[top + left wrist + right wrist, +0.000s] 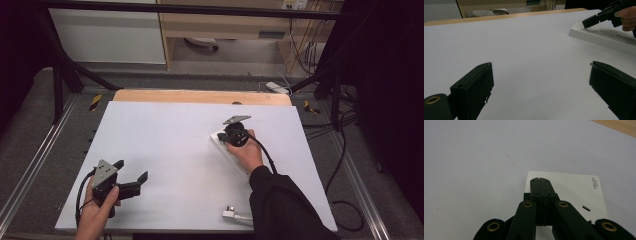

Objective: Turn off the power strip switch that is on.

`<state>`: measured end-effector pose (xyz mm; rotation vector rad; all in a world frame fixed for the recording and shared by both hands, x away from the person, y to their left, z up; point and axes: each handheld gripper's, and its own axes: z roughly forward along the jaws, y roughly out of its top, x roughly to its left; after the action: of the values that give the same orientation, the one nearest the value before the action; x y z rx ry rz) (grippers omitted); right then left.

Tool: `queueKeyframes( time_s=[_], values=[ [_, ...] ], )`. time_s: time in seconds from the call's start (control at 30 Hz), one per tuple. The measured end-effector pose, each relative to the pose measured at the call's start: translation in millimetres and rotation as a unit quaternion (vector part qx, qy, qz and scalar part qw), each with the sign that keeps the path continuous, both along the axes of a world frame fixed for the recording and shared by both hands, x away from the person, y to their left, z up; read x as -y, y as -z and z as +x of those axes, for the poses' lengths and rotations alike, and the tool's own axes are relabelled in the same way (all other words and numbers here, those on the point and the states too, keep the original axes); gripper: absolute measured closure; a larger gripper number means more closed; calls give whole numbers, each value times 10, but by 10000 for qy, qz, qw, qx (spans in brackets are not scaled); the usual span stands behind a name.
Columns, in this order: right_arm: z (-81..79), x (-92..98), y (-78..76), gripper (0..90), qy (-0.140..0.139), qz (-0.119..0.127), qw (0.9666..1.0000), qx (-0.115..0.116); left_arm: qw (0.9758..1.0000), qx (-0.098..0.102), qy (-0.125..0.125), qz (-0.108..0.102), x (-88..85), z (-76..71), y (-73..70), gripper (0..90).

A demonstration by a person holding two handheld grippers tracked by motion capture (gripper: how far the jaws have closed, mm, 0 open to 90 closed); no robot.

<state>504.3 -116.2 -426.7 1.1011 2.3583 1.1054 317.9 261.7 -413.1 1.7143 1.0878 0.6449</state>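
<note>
A white power strip (220, 145) lies on the white table top (165, 145), right of the middle, partly covered by the person's right hand. My right gripper (224, 137) points down at its far end, and its jaws are pressed flat together with nothing between them. The right gripper view has the shut tips (540, 180) over the strip's rounded end (574, 187), near its printed brand mark. My left gripper (132, 170) rests in the left hand at the table's near left, open and empty. From the left gripper view (541, 82), the strip (604, 37) and the right gripper (590, 21) lie far off.
A white plug (230, 213) with a white cable lies near the front edge, beside the dark right sleeve (280, 205). A wooden strip (200, 96) borders the table's far side. Black frame posts and floor cables (345, 150) flank the table.
</note>
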Motion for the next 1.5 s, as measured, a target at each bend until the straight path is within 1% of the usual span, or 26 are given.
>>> queueKeyframes(
  time_s=[0.23, 0.4, 0.9, 1.0, 1.07, 1.5],
  values=[
    [4, -20, 15, 900, -30, -8, 10000, -11, 10000, 0, 15, 2, -2, 0, 0, 54],
    [5, -20, 14, 900, -73, -62, 10000, 15, 10000, -9, 12, -5, -1, -1, 1, 53],
    [15, -12, 11, 900, -75, -76, 9999, -26, 10000, -31, 31, 12, 7, 1, 7, 54],
    [20, -22, 13, 900, -62, -92, 9999, -41, 10000, -34, 32, 24, 6, 2, 8, 54],
    [24, -31, 26, 900, -85, -146, 9999, -31, 10000, -37, 31, 25, 6, 1, 9, 54],
    [16, -36, 30, 900, -50, -120, 9999, 0, 10000, -38, 21, 24, -7, 2, 8, 54]
  ],
)
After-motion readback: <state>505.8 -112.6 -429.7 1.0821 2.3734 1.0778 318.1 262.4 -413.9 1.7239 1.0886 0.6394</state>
